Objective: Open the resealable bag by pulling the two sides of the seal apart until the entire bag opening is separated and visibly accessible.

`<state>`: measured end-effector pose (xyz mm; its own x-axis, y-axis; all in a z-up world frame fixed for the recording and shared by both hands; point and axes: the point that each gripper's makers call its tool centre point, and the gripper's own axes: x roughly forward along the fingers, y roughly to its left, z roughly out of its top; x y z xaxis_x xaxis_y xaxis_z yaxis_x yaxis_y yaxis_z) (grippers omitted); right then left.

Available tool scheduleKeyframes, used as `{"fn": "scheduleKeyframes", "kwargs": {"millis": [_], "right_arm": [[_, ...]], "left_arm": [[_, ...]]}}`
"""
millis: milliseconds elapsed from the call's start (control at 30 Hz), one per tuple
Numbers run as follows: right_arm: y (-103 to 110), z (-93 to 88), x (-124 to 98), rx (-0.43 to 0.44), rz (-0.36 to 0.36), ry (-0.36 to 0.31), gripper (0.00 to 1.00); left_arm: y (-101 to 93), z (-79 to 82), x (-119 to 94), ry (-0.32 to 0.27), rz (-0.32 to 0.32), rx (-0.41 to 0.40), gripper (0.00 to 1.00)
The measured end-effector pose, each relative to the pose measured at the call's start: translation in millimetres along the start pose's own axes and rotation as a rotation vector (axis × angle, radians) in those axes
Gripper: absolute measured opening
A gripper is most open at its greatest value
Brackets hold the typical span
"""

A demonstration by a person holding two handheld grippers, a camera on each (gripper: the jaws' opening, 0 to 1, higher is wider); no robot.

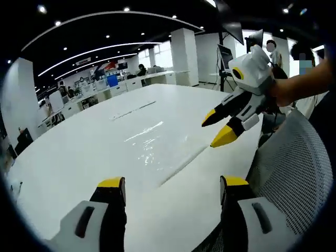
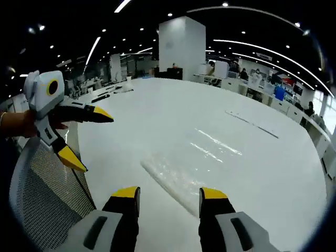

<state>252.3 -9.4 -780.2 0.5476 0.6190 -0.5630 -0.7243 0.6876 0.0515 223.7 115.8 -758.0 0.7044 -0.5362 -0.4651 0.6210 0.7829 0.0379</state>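
Looking along the left gripper view: the left tongs [image 1: 173,189], black with yellow tips, stand spread wide and hold nothing.
Bag here: the clear, glossy plastic resealable bag [image 1: 157,144] lies flat on the smooth white table [image 1: 79,157], ahead of the tongs and apart from them, its film catching the ceiling lights.
Long axis here: a straight edge of the bag runs slantwise from lower middle toward upper right; I cannot tell whether that edge is the seal.
Other tongs here: the right tongs [image 1: 219,128], white-bodied with black jaws and yellow tips, hang spread above the table at the bag's right side, held by a person's hand [image 1: 286,89].
Chair: a grey mesh office chair back [image 1: 294,173] sits at the table's near edge, on the right.

Right gripper view: the right tongs [image 2: 170,202] rise spread and empty.
Bag here: the bag [image 2: 176,176] lies just ahead, a long, crinkled, see-through strip running from near the tongs' tips away to upper left.
Other tongs here: the left tongs [image 2: 89,139] hover spread at the left, over the chair back [image 2: 47,194], well apart from the bag.
Judgement: the right tongs look nearer; the bag appears untouched, so a low, flat approach to a thin edge seems needed.
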Motion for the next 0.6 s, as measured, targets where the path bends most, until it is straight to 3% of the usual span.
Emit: {"fn": "scheduleKeyframes", "kwargs": {"millis": [67, 200, 333, 400, 600], "right_arm": [[-1.0, 8.6, -3.7, 0.017, -0.036, -0.087, 0.45], [-0.1, 7.3, -10.2, -0.008, -0.090, -0.119, 0.53], [-4.7, 23.7, -22.5, 0.080, -0.131, -0.248, 0.64], [-4.4, 26.1, -26.9, 0.082, -0.133, -0.270, 0.65], [-7.5, 14.3, -30.0, 0.105, -0.166, -0.235, 0.72]], "left_arm": [[2.6, 3.5, -1.4, -0.037, 0.015, -0.056, 0.75], [7.3, 10.1, -4.7, -0.121, 0.047, -0.163, 0.87], [8.0, 7.0, -9.7, -0.115, 0.078, -0.142, 0.95], [8.7, 6.1, -12.5, -0.127, 0.088, -0.158, 0.97], [4.7, -6.3, -8.8, -0.094, 0.080, -0.166, 0.97]]}}
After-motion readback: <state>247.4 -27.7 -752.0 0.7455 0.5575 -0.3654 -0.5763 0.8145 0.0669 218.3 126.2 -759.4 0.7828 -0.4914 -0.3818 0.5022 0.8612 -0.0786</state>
